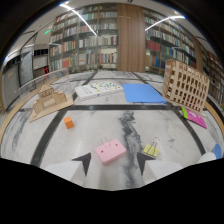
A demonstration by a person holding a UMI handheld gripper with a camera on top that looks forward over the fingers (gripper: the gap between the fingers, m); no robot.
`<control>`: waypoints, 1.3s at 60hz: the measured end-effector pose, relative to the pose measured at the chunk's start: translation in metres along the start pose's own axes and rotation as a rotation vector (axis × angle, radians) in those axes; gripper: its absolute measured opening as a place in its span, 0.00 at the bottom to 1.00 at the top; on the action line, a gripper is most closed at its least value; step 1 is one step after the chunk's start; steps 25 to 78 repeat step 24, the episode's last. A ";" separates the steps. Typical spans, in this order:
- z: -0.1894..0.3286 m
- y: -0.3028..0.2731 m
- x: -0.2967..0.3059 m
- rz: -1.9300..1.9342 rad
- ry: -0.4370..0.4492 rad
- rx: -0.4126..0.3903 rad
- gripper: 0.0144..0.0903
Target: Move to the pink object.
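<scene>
No writing is legible anywhere. From the left, a low wooden model (pixel 48 101) stands beyond an orange cube (pixel 69 122). The gripper (pixel 114 162) holds its fingers apart, and the pink object (pixel 110 151) lies on the marble floor (pixel 30 135) just ahead, between their tips. Yellow binder clips (pixel 151 149), a blue folder (pixel 143 93) and a tall wooden lattice model (pixel 185 85) follow.

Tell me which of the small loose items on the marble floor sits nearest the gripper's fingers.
The pink block, lying just ahead of the open gripper and between its fingertips. The yellow binder clip lies off to the side, and the orange cube lies farther out.
</scene>
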 end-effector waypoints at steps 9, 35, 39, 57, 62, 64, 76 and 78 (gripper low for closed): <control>0.001 0.000 0.000 -0.003 0.003 -0.001 0.94; -0.003 0.004 0.001 -0.015 0.007 -0.011 0.95; -0.003 0.004 0.001 -0.015 0.007 -0.011 0.95; -0.003 0.004 0.001 -0.015 0.007 -0.011 0.95; -0.003 0.004 0.001 -0.015 0.007 -0.011 0.95; -0.003 0.004 0.001 -0.015 0.007 -0.011 0.95; -0.003 0.004 0.001 -0.015 0.007 -0.011 0.95; -0.003 0.004 0.001 -0.015 0.007 -0.011 0.95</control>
